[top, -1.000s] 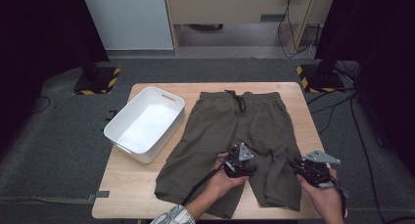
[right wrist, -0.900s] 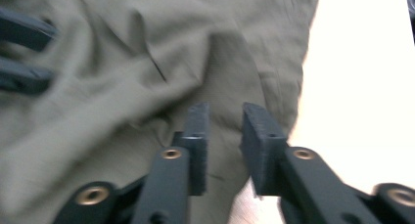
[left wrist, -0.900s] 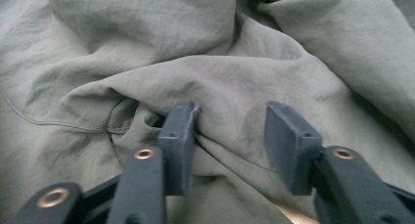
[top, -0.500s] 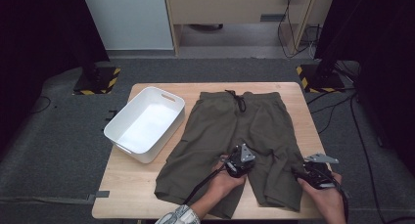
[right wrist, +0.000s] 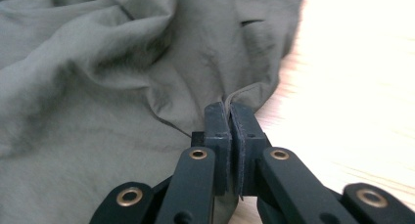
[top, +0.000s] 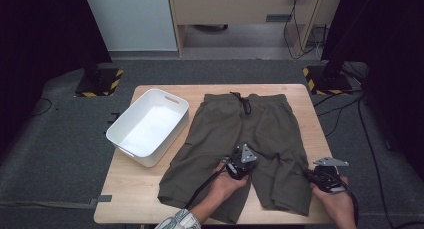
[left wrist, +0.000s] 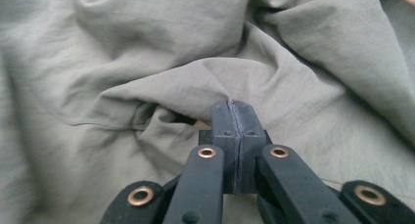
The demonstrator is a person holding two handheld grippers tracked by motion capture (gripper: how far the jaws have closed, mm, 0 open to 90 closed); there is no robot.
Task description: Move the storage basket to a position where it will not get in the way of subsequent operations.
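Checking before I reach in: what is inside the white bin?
The white bin shows a bare white floor in the high view, nothing in it. Its near wall hides a strip of floor along that side.

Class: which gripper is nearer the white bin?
Left. The left gripper pinches the shorts mid-leg, closer to the white bin; the right gripper grips their far edge.

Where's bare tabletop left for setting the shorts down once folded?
A bare strip of table lies along the near left edge, between the white bin and the shorts. A narrow strip runs along the right edge, crowded near the right claw. The shorts cover the middle.
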